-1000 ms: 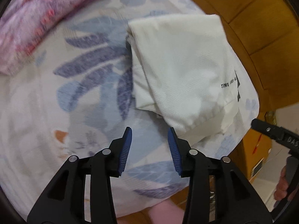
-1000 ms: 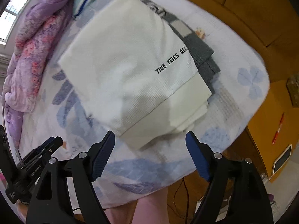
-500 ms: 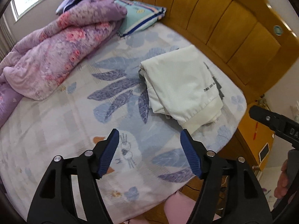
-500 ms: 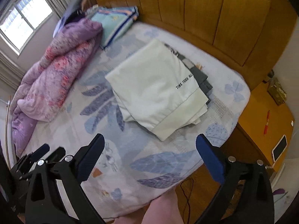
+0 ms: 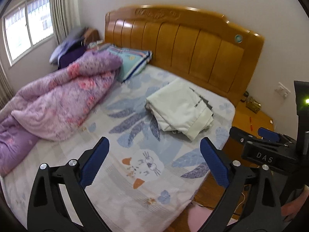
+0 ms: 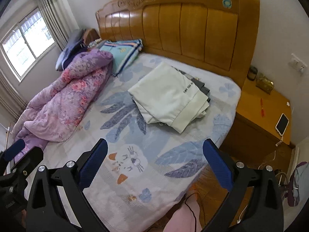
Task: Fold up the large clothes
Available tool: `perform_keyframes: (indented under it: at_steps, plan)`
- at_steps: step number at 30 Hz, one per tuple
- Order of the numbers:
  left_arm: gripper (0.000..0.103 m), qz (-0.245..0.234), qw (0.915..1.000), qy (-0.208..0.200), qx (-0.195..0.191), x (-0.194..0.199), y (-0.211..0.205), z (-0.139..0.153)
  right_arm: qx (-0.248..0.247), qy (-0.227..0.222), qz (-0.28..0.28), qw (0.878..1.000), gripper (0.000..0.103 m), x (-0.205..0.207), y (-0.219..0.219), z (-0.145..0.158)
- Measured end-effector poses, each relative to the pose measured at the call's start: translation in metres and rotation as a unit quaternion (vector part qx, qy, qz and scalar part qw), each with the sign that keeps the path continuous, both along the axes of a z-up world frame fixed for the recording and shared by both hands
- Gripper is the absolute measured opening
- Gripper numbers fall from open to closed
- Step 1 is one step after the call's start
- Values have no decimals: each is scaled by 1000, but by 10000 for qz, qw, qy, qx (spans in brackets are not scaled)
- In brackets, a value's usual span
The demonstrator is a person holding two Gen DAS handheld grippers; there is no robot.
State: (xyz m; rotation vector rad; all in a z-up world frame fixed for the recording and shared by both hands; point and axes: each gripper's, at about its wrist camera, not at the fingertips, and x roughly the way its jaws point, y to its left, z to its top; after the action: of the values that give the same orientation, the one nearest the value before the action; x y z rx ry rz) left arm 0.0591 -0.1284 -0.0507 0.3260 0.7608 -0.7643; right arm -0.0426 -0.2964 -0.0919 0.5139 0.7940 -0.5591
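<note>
A folded cream-white garment with a line of black lettering lies on the bed near the headboard, on top of a folded grey garment; it also shows in the right wrist view. My left gripper is open and empty, held well back from the garment above the bed's near part. My right gripper is open and empty, likewise far back. The right gripper also shows at the right edge of the left wrist view.
A purple floral quilt is heaped on the bed's left side. A striped teal pillow lies by the wooden headboard. A wooden nightstand with a phone stands to the right. The leaf-print sheet covers the bed.
Both grippers have pulled back and up from the folded garment, so the whole bed and headboard now show. The left gripper has opened wider.
</note>
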Motion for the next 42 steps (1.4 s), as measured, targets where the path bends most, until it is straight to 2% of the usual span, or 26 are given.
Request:
perform_keyframes:
  at_steps: [2, 7, 13, 18, 21, 28, 42]
  plan:
    - [96, 17, 9998, -110, -138, -8, 14, 10, -156, -62, -2, 9999, 95, -6, 15, 14]
    - [96, 207, 9989, -396, -106, -23, 30, 26, -555, -209, 56, 9982, 95, -21, 40, 41]
    - [96, 346, 9990, -201, -219, -25, 33, 29, -969, -218, 177, 9949, 95, -25, 47, 50]
    - [96, 445, 9984, -315, 126, -22, 23, 21, -926, -174, 250, 9952, 95, -23, 39, 46]
    - [96, 430, 9989, -205, 11, -19, 20, 17, -950, -256, 309, 9947, 95, -23, 37, 50]
    - [96, 534, 9985, -82, 40, -13, 12, 2, -1056, -209, 520, 9928, 95, -11, 31, 49]
    - [96, 650, 9978, -123, -15, -7, -2, 5, -1130, -201, 588, 9916, 95, -6, 22, 47]
